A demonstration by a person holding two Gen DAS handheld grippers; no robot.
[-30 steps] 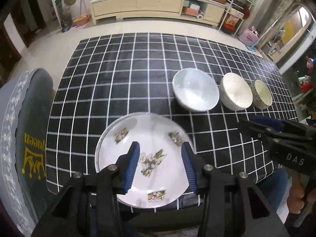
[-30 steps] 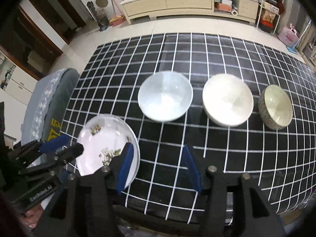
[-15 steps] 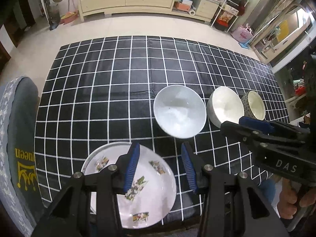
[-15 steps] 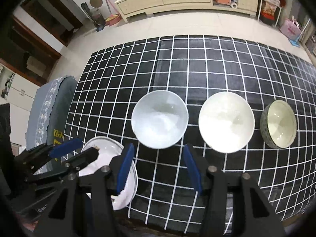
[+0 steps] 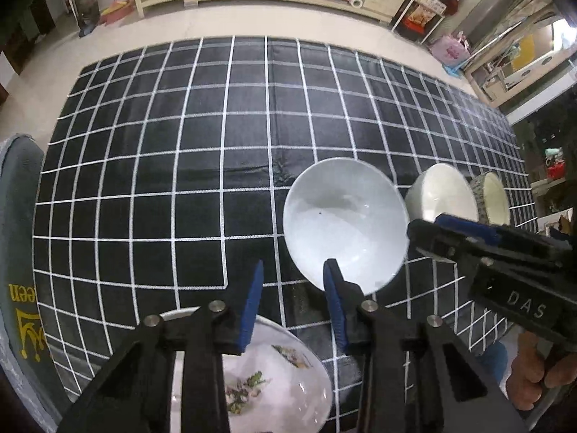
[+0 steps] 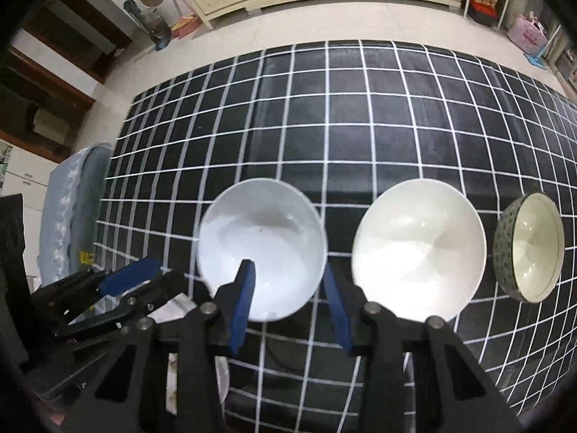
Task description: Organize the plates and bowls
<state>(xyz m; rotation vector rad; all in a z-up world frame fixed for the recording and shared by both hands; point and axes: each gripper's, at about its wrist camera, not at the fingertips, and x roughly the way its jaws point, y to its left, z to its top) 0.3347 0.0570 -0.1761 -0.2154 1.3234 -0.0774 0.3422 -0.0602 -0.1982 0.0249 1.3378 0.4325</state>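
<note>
In the left wrist view, the left gripper (image 5: 293, 299) points steeply down at the black checked tablecloth (image 5: 180, 166). Its jaws have just been closing; they stand partly apart with only bare cloth between the blue pads, gripping nothing. The flowered plate (image 5: 274, 379) lies under the gripper, at the cloth's near edge. The pale blue-white bowl (image 5: 342, 223) sits just beyond and right of the right pad, whose tip overlaps its near rim in the picture; contact cannot be told. Right of that bowl come the cream bowl (image 5: 443, 195) and then the patterned bowl (image 5: 494, 195), partly hidden by the right gripper (image 5: 432, 227), which is held by a hand (image 5: 533, 379).

In the right wrist view, the right gripper (image 6: 288, 296) hangs over the pale blue-white bowl (image 6: 263, 245). Its jaws have just been closing and stand partly apart: the left pad shows over the bowl's inside, the right pad just outside its right rim, and neither clearly presses. The cream bowl (image 6: 418, 252) stands right of that bowl, the patterned bowl (image 6: 530, 249) farther right, all apart. The left gripper (image 6: 144, 278) lies left of the blue-white bowl, over the plate (image 6: 221, 371).
</note>
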